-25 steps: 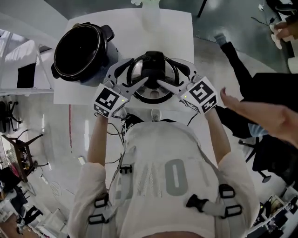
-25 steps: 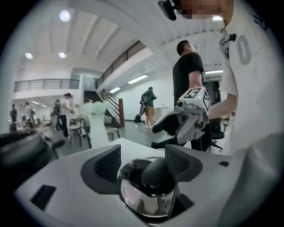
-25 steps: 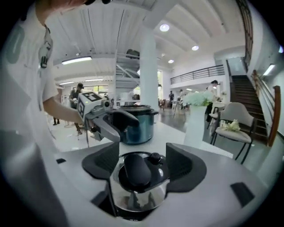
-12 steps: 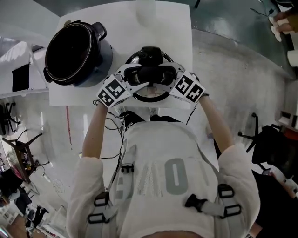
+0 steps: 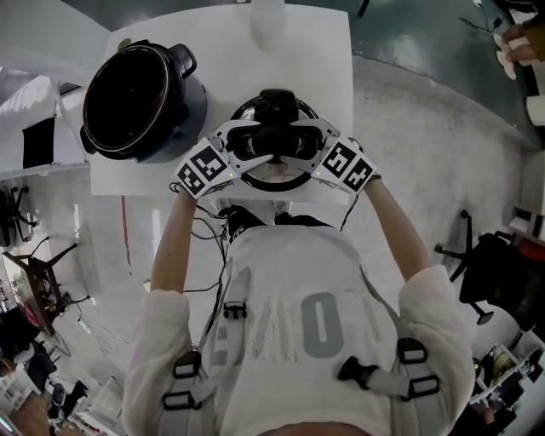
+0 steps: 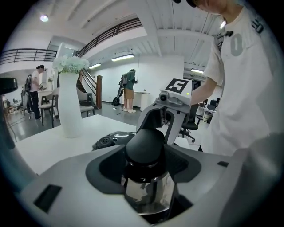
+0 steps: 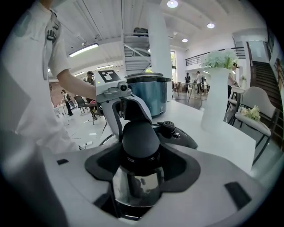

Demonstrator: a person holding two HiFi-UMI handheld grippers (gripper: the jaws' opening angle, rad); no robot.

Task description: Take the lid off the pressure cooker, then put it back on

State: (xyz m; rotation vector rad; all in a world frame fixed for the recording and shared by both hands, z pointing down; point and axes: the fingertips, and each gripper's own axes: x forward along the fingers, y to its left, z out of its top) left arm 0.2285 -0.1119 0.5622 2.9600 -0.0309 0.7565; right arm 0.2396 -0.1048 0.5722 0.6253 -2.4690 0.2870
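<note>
On table [image 5: 319, 60] in head view, lid [image 5: 274, 176] sitting beside open pot [image 5: 136, 89], at its right; I'm holding left gripper [image 5: 247, 141] and right gripper [image 5: 302, 143] at opposite ends of lid's black handle [image 5: 272, 136]. Left gripper view: jaws clamping handle end, having just been closing. Right gripper view: jaws gripping other end, also just closing; pot standing beyond.

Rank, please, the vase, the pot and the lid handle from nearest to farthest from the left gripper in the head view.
1. Lid handle: between the left gripper's jaws, which have just been closing on it.
2. Pot: to its upper left on the table.
3. Vase: at the table's far edge.
</note>
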